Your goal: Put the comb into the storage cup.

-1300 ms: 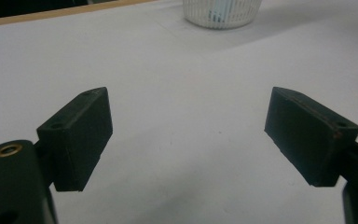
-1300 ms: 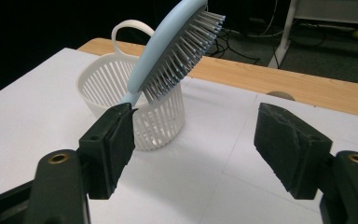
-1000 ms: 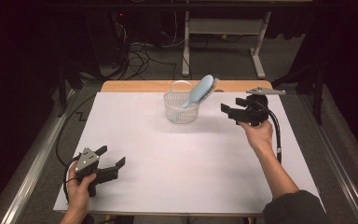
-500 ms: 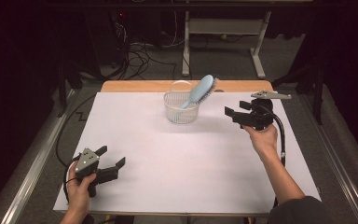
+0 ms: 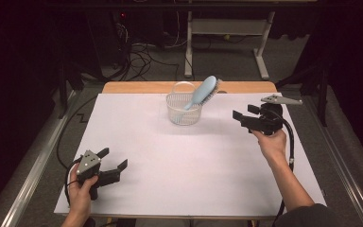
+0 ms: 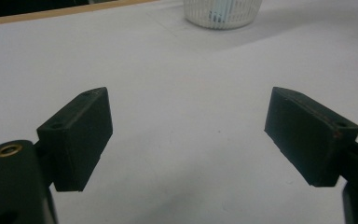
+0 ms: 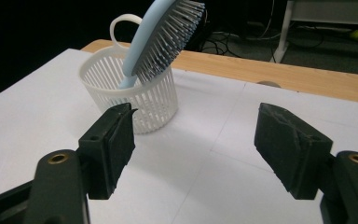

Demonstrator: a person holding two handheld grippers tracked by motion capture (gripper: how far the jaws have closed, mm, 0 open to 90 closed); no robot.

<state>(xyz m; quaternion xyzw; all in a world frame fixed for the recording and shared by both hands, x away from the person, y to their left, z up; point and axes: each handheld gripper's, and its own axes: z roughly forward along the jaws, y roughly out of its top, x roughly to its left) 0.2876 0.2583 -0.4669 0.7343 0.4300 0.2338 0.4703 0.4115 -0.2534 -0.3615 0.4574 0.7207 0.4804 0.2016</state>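
A white slatted basket point(image 5: 184, 113) with a loop handle stands at the back middle of the white sheet. A light blue hairbrush point(image 5: 202, 92) stands in it handle down, its bristled head leaning out to the right. My right gripper point(image 5: 243, 113) hovers to the right of the basket, pointing toward it, open and empty. In the right gripper view the basket point(image 7: 142, 95) and brush point(image 7: 161, 37) sit just beyond the open right gripper point(image 7: 193, 140). My left gripper point(image 5: 114, 158) rests near the front left, open and empty. The left gripper point(image 6: 189, 135) faces the basket point(image 6: 223, 10) far ahead.
The white sheet point(image 5: 179, 165) covers most of the table, with a strip of wooden tabletop point(image 5: 137, 88) bare along the back edge. Metal rails point(image 5: 33, 170) run along both sides. Cables and a white desk frame point(image 5: 227, 28) lie on the floor beyond.
My right hand has drifted a little to the right and nearer, away from the basket, with its jaws unchanged. The left gripper, basket and brush have not moved.
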